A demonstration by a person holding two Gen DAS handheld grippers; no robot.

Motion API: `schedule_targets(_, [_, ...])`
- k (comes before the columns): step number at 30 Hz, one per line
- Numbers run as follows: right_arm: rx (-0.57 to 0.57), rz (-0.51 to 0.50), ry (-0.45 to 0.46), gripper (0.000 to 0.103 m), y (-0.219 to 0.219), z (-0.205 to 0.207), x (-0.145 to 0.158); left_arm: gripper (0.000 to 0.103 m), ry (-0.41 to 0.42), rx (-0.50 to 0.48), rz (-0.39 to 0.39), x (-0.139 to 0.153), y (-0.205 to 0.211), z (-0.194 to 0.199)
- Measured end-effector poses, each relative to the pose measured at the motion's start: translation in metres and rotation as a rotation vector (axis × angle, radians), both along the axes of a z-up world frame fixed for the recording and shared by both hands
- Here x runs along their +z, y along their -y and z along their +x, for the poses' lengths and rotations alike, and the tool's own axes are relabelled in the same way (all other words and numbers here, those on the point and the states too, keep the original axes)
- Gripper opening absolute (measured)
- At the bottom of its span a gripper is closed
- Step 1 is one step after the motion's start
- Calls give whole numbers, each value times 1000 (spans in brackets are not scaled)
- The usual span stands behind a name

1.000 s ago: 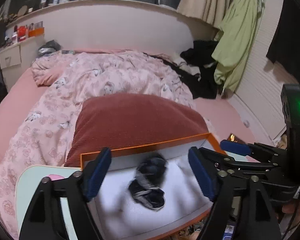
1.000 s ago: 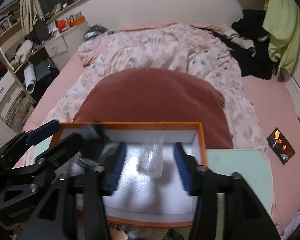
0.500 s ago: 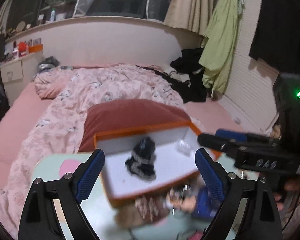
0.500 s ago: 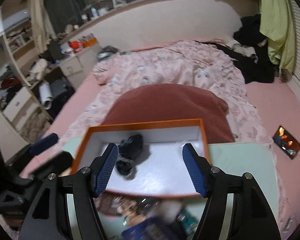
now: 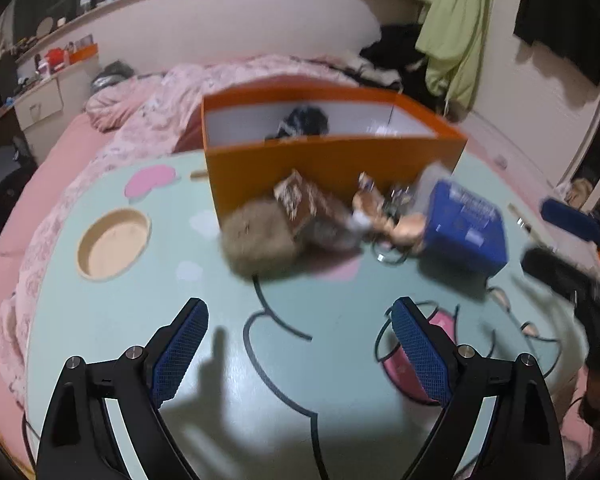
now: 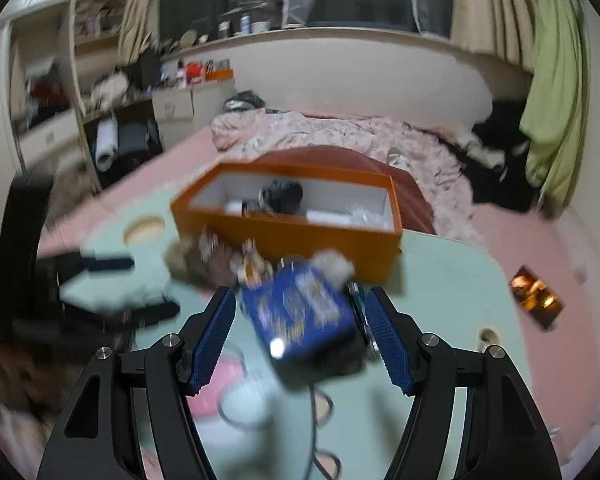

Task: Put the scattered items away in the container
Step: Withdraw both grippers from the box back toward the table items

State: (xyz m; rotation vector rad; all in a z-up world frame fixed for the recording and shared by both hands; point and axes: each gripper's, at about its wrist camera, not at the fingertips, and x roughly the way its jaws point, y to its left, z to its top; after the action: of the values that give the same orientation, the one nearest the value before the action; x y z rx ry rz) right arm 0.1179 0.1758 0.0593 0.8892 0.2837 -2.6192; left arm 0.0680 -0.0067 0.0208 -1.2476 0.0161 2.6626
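The orange box [image 5: 332, 156] with a white inside stands on the mint-green table [image 5: 112, 328] and holds a dark cloth bundle [image 5: 304, 122] and a clear crumpled wrap [image 6: 366, 216]. Against its front lie a furry brown thing [image 5: 260, 240], a brown packet [image 5: 300, 200], a small figurine [image 5: 384, 216] and a blue box [image 5: 464, 228]. My left gripper [image 5: 298, 312] is open and empty over bare table, short of this pile. My right gripper [image 6: 300, 296] is open, with the blue box [image 6: 300, 312] between its fingers; the pads do not press on it.
A round wooden recess [image 5: 114, 244] is set in the table at the left. A thin dark cable [image 5: 388, 344] loops over the near table. A red-brown pillow [image 6: 404, 188] and a pink quilt [image 6: 340, 132] lie behind the box. A picture card [image 6: 536, 296] rests on the bed at the right.
Both grippers have drawn back from above the box and sunk toward the table in front of it. The dark bundle and clear wrap stay in the box. The left jaws stand wider.
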Motion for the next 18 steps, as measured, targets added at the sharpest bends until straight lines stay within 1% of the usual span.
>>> schedule_targets(2, [-11, 39, 12, 68, 1, 6, -12, 93, 45, 18, -18, -9, 1, -4])
schedule_targets(3, [-23, 42, 20, 68, -1, 8, -17, 95, 59, 27, -34, -13, 1, -6])
schedule_targets(4, [-37, 40, 26, 68, -4, 10, -23, 103, 68, 34, -61, -15, -1, -6])
schedule_targets(5, [-55, 36, 31, 68, -7, 12, -28, 103, 77, 35, -76, -18, -2, -7])
schedule_targets(7, [-90, 27, 66, 68, -12, 12, -39, 103, 74, 29, -81, -18, -5, -8])
schedule_targets(9, [-113, 13, 132, 68, -17, 5, -53, 103, 72, 29, -82, -18, -6, -8])
schedule_targets(10, [-118, 8, 159, 70, -18, 3, -59, 103, 69, 29, -82, -19, -6, -7])
schedule_targets(12, [-128, -5, 177, 85, -22, 0, -62, 103, 67, 30, -83, -19, -6, -6])
schedule_targets(18, [-134, -1, 187, 86, -24, -1, -55, 103, 68, 29, -84, -19, -7, -6])
